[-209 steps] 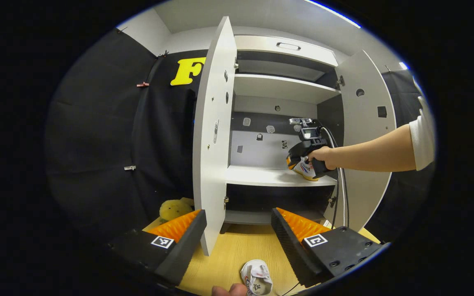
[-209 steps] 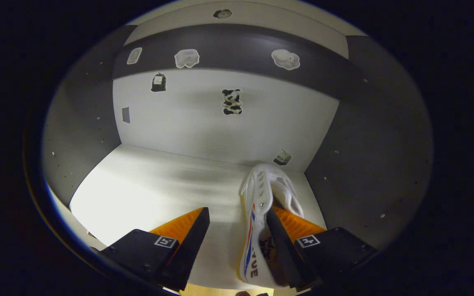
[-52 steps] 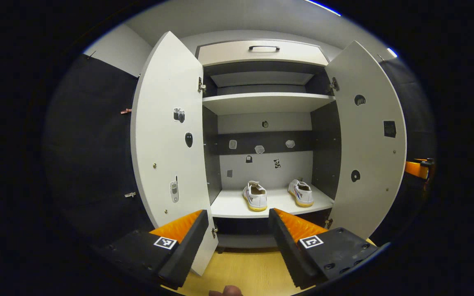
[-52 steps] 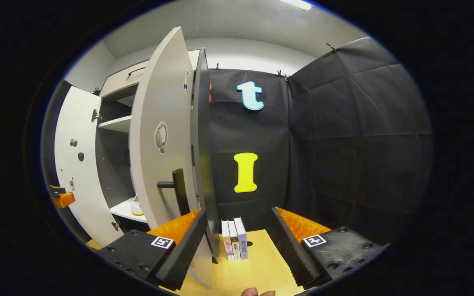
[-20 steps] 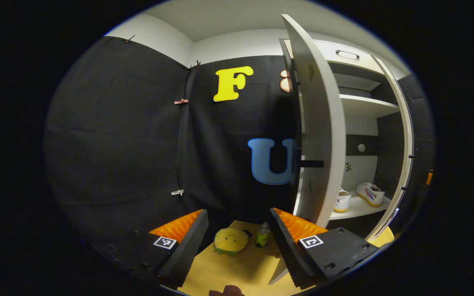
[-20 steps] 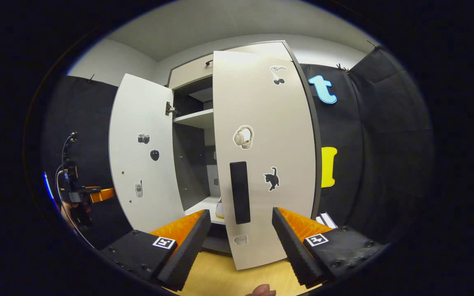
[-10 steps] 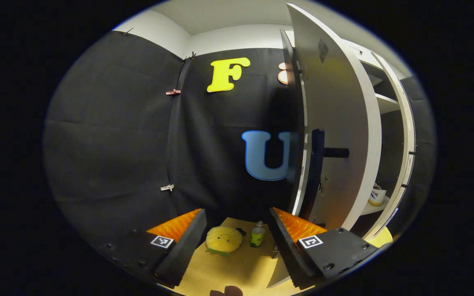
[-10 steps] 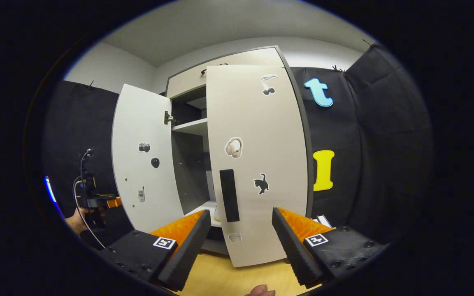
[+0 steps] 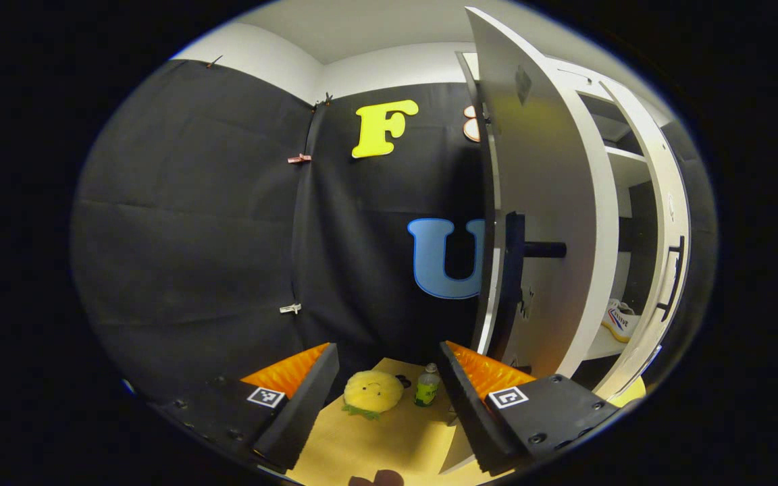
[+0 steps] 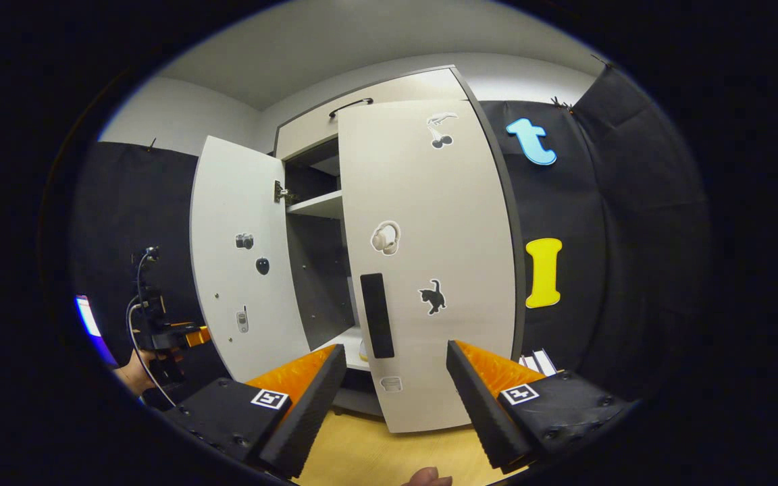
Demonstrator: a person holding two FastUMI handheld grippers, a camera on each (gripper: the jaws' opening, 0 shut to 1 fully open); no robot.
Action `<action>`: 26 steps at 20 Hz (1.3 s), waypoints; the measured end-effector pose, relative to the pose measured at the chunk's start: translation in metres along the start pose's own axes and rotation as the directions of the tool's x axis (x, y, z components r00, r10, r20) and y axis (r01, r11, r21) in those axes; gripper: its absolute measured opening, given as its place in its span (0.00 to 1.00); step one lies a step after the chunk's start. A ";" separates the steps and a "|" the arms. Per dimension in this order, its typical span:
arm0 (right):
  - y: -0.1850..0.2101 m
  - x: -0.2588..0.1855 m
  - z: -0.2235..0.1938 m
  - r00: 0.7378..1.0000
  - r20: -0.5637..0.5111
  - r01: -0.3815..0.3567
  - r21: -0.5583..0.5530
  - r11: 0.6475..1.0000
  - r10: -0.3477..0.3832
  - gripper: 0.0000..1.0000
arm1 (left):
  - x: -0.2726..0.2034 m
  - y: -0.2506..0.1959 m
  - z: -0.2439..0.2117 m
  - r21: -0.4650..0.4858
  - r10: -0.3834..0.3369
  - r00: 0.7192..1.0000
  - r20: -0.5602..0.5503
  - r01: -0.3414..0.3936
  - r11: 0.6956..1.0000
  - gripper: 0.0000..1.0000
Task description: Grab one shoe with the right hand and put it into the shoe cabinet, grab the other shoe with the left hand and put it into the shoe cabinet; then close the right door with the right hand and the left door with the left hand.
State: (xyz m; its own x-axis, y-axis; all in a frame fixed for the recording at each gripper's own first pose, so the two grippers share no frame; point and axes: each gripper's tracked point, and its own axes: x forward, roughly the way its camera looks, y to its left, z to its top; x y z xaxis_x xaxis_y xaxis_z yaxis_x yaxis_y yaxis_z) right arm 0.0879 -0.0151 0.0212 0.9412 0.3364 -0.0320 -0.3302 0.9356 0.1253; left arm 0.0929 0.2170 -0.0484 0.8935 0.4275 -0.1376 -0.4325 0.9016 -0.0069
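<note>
Both grippers (image 9: 382,388) (image 10: 396,391) hanging released; left door (image 9: 544,223) gaping; I'm risking clipping its handle (image 9: 514,270) swinging blind.

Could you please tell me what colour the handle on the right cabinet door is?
The handle on the right door is black, clearest in the right gripper view.

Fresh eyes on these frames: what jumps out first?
The tall white cabinet with its right door swung nearly shut, stickers and a dark handle on its face. The left door stands wide open. In the left gripper view, a yellow plush toy and a small bottle sit on the floor.
</note>
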 end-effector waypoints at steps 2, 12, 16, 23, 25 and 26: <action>-0.004 -0.001 0.002 1.000 0.001 -0.006 -0.002 1.000 0.006 0.98 | -0.007 -0.017 -0.002 -0.017 -0.014 1.000 0.000 0.014 1.000 0.93; -0.024 -0.013 0.007 1.000 -0.001 0.007 0.007 1.000 -0.007 0.98 | -0.032 -0.188 0.003 -0.006 -0.247 0.969 0.012 0.248 0.969 0.95; -0.037 -0.022 0.009 0.999 0.011 0.049 0.002 0.999 -0.049 0.98 | -0.056 -0.233 0.016 -0.008 -0.331 0.943 0.034 0.331 0.943 0.95; -0.053 -0.030 0.025 0.992 0.054 0.116 -0.001 0.993 -0.116 0.98 | -0.093 -0.244 0.039 -0.024 -0.371 0.927 0.055 0.372 0.928 0.94; -0.055 -0.030 0.027 0.990 0.061 0.130 0.002 0.991 -0.130 0.98 | -0.103 -0.237 0.048 -0.013 -0.364 0.929 0.066 0.366 0.931 0.95; -0.055 -0.031 0.028 0.989 0.063 0.136 0.002 0.991 -0.136 0.98 | -0.108 -0.236 0.050 -0.009 -0.363 0.929 0.071 0.365 0.931 0.95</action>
State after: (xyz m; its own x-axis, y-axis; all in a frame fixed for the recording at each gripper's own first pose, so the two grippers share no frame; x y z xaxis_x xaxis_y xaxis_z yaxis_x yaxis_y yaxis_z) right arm 0.0793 -0.0803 0.0428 0.9800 0.1986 0.0134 -0.1987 0.9724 0.1220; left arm 0.1041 -0.0386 0.0182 0.9957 0.0741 -0.0548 -0.0776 0.9948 -0.0659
